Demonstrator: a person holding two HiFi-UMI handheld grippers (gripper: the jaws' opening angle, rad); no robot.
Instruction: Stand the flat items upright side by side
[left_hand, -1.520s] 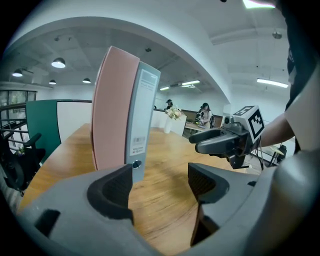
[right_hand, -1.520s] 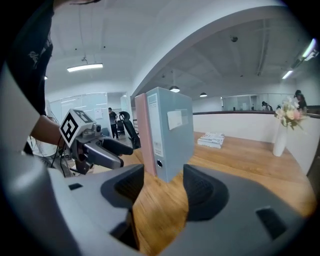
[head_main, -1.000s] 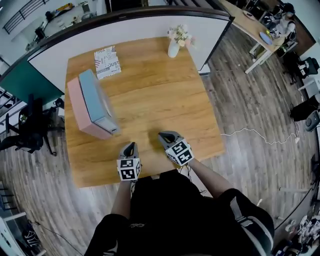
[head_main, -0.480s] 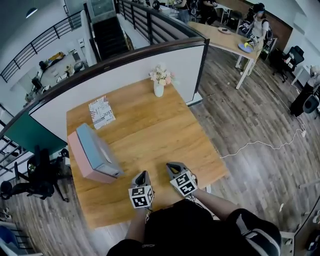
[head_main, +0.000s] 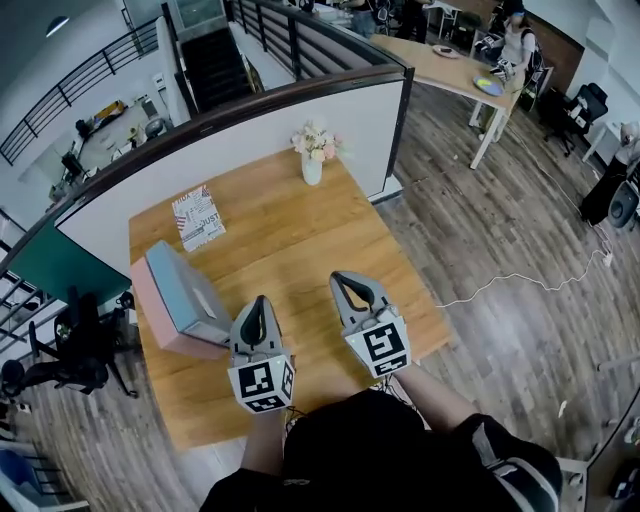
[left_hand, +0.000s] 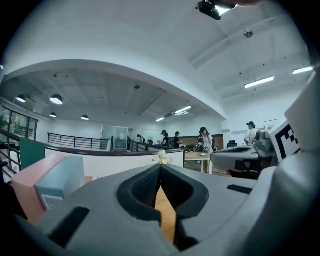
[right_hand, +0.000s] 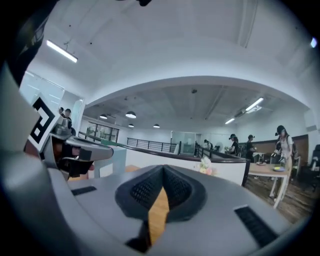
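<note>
A pink flat box (head_main: 150, 312) and a light blue one (head_main: 185, 290) stand upright against each other at the wooden table's (head_main: 300, 235) left edge. A patterned booklet (head_main: 198, 218) lies flat at the back left. My left gripper (head_main: 259, 302) is shut and empty, held level above the table's near side, right of the boxes. My right gripper (head_main: 344, 281) is shut and empty beside it. In the left gripper view the shut left gripper (left_hand: 160, 168) faces the pink box (left_hand: 32, 182) and blue box (left_hand: 61, 179) at the left. The right gripper (right_hand: 163, 170) shows closed pads.
A white vase of flowers (head_main: 313, 156) stands at the table's back edge before a white partition (head_main: 250, 125). People sit at desks (head_main: 470, 70) far behind. A cable (head_main: 500, 285) lies on the wooden floor to the right. A black chair (head_main: 75, 345) stands left of the table.
Both grippers have risen from just over the table's near edge and now point level. The head view has tilted up, showing more of the room. The boxes and booklet have not moved.
</note>
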